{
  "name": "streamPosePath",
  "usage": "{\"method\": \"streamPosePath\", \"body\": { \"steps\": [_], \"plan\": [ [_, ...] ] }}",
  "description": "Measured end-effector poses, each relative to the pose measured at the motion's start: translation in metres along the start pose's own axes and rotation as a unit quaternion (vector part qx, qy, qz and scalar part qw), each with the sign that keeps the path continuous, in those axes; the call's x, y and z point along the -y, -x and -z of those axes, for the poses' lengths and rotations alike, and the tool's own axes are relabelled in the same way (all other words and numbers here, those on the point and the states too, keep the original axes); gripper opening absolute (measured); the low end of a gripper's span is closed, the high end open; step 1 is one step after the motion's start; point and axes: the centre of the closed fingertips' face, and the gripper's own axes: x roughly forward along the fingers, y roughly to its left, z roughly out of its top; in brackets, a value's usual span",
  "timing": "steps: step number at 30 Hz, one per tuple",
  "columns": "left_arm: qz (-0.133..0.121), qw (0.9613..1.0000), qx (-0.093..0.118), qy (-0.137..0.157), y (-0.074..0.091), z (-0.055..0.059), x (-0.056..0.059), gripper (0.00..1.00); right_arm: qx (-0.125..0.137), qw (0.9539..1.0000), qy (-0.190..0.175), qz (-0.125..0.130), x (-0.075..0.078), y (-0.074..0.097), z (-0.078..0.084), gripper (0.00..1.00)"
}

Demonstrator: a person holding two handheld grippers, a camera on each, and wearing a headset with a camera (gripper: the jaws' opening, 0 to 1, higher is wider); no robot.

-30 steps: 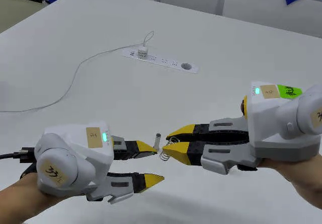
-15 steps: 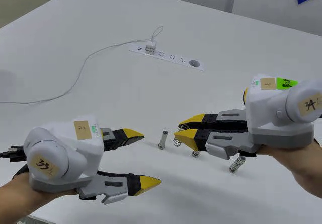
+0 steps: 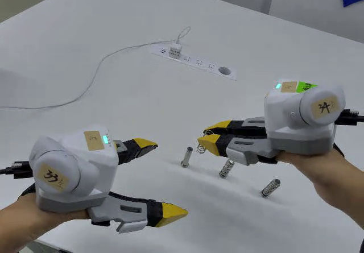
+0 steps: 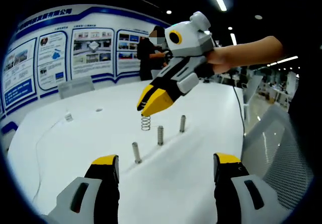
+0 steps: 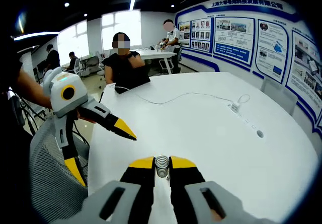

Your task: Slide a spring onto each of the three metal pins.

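While the last spring (image 3: 201,148) stays pinched in the right claw (image 3: 205,139), just beside the bare pin (image 3: 186,157), the left claw (image 3: 165,178), wide open, has drawn back, leaving the approach clear; two pins (image 3: 227,168) already carry springs.

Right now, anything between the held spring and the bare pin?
Nothing: just bare table between the spring and bare pin, per the head view.

The white counter (image 3: 114,42) carries a power strip (image 3: 193,62) with a cable (image 3: 91,82) plugged in, and nearer, in a row, a bare pin (image 3: 186,157), a spring-covered pin (image 3: 227,168) and a second spring-covered pin (image 3: 271,188).
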Motion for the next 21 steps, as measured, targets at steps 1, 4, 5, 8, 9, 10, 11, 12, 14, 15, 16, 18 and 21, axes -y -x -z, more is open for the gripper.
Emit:
{"method": "streamPosePath", "body": {
  "steps": [1, 4, 5, 8, 9, 10, 11, 12, 14, 15, 16, 18, 21],
  "plan": [
    [-0.001, 1.0000, -0.001, 0.002, 0.000, 0.001, 0.000, 0.80, -0.001, 1.0000, -0.004, 0.004, 0.002, -0.003, 0.000, 0.11],
    [-0.005, 0.9999, -0.005, 0.008, 0.002, 0.004, -0.002, 0.85, -0.002, 0.9999, -0.014, 0.009, 0.007, -0.010, 0.000, 0.11],
    [-0.007, 0.9999, -0.006, 0.010, 0.002, 0.005, -0.003, 0.87, -0.003, 0.9998, -0.017, 0.011, 0.009, -0.012, 0.001, 0.11],
    [-0.008, 0.9998, -0.008, 0.014, 0.005, 0.008, -0.005, 0.88, -0.008, 0.9996, -0.023, 0.014, 0.012, -0.021, 0.004, 0.11],
    [-0.010, 0.9998, -0.008, 0.016, 0.006, 0.008, -0.006, 0.89, -0.011, 0.9995, -0.025, 0.016, 0.013, -0.023, 0.006, 0.11],
    [-0.012, 0.9997, -0.008, 0.018, 0.007, 0.009, -0.007, 0.91, -0.013, 0.9995, -0.026, 0.015, 0.013, -0.025, 0.007, 0.11],
    [-0.015, 0.9996, -0.009, 0.021, 0.008, 0.009, -0.009, 0.92, -0.014, 0.9994, -0.028, 0.015, 0.014, -0.027, 0.008, 0.11],
    [-0.017, 0.9996, -0.009, 0.022, 0.009, 0.009, -0.009, 0.93, -0.015, 0.9994, -0.029, 0.015, 0.013, -0.028, 0.009, 0.11],
    [-0.017, 0.9995, -0.010, 0.023, 0.009, 0.010, -0.010, 0.93, -0.019, 0.9993, -0.027, 0.015, 0.014, -0.030, 0.011, 0.11],
    [-0.017, 0.9995, -0.011, 0.024, 0.009, 0.009, -0.010, 0.93, -0.022, 0.9993, -0.027, 0.016, 0.014, -0.031, 0.013, 0.11],
    [-0.017, 0.9995, -0.011, 0.024, 0.009, 0.009, -0.010, 0.95, -0.025, 0.9993, -0.024, 0.016, 0.015, -0.031, 0.014, 0.11],
    [-0.018, 0.9995, -0.009, 0.025, 0.008, 0.007, -0.010, 0.96, -0.028, 0.9990, -0.030, 0.016, 0.016, -0.032, 0.017, 0.11],
    [-0.018, 0.9994, -0.007, 0.028, 0.005, 0.005, -0.010, 0.97, -0.030, 0.9988, -0.035, 0.015, 0.017, -0.034, 0.020, 0.11]
  ]
}}
